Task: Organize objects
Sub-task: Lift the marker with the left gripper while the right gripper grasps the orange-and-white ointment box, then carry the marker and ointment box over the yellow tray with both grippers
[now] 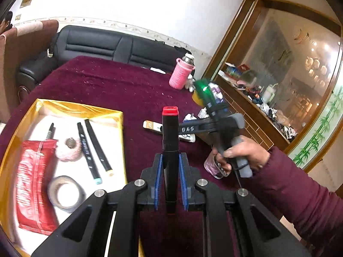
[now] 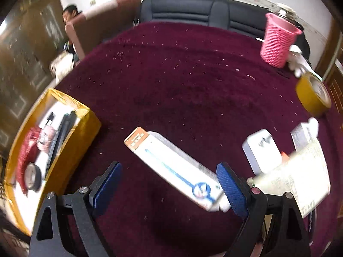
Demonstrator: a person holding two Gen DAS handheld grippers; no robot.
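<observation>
My left gripper (image 1: 170,160) is shut on a black marker with a red cap (image 1: 170,132), held above the maroon tablecloth, right of the gold box (image 1: 64,107). The box holds two black markers (image 1: 94,147), a red packet (image 1: 32,182), a pink thread ball (image 1: 69,148), a tape roll (image 1: 64,192) and a pen. My right gripper (image 2: 171,175) is open, its jaws either side of a long white and orange carton (image 2: 171,167) lying on the cloth. The right gripper also shows in the left wrist view (image 1: 188,128), over that carton (image 1: 152,126).
A pink knitted bottle sleeve (image 2: 276,40) stands at the far right of the table. A yellow tape roll (image 2: 313,96), a white charger (image 2: 261,152) and a paper leaflet (image 2: 300,175) lie at the right. A black sofa (image 1: 120,47) stands behind the table (image 2: 182,85); a cluttered wooden cabinet (image 1: 268,107) is at the right.
</observation>
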